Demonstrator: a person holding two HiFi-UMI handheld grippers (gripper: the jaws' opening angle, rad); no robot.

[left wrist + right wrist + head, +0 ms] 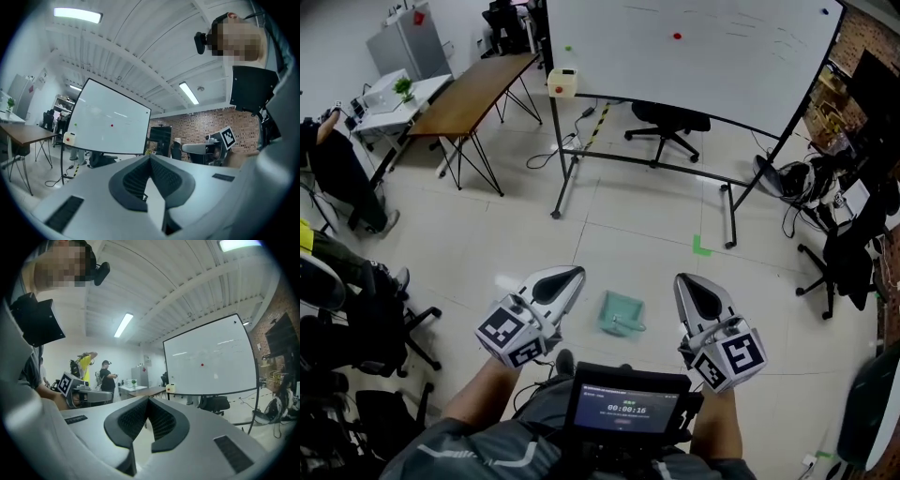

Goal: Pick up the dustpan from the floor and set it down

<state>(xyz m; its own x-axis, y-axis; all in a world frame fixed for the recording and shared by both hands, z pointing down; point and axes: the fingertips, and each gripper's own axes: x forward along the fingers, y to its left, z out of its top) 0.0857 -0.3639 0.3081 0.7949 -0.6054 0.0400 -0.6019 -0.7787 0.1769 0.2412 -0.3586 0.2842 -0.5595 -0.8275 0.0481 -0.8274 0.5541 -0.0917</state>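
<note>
Room: pale tiled floor (628,225) stretched out ahead of both pairs of fingers; a whiteboard (694,47) on a stand stood well beyond them, with a black chair (667,124) under it and a wooden table (473,94) far out past the left fingers.
Dustpan: the teal dustpan (622,314) lay on the floor, seen between the two pairs of fingers and touched by neither.
Left gripper: the left gripper (572,275) was held level, pointing toward the whiteboard; its fingers were closed, tips meeting, with nothing between them.
Right gripper: the right gripper (686,281) was held level beside it, well apart from the left one; its fingers were likewise closed on nothing.
Tape mark: a green tape mark (701,246) sat on the floor ahead of the right fingers.
Screen: a small dark screen (626,408) hung behind both pairs of fingers, close to the person's body.
People: two people (107,376) stood far off, left of the right fingers in the right gripper view.
</note>
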